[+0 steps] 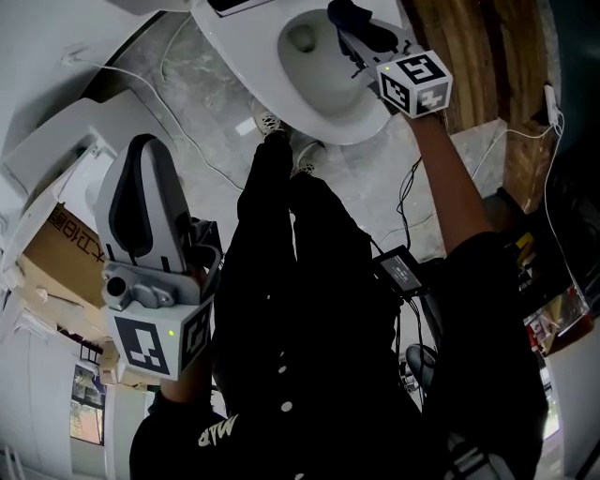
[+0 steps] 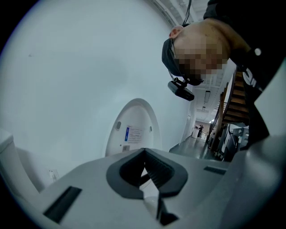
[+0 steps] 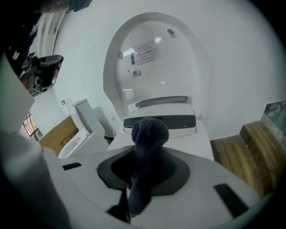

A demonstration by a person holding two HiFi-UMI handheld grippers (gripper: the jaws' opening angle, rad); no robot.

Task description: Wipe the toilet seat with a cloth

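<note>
The white toilet point(image 1: 281, 89) stands at the top of the head view with its bowl open. My right gripper point(image 1: 354, 30) reaches over the bowl's right rim, shut on a dark blue cloth point(image 1: 345, 13). In the right gripper view the cloth point(image 3: 149, 134) bunches up between the jaws, in front of the raised lid point(image 3: 156, 58) and the dark strip point(image 3: 161, 120) at the toilet's back. My left gripper point(image 1: 141, 145) is held back near my body at lower left. Its jaws meet with nothing between them point(image 2: 145, 166), pointing at a white wall.
A second toilet point(image 3: 78, 129) and a cardboard box point(image 1: 56, 244) stand to the left. Wooden boards point(image 1: 469, 56) lie to the right of the toilet. Cables point(image 1: 187, 131) trail across the grey floor, and a black device point(image 1: 403, 270) hangs at my waist.
</note>
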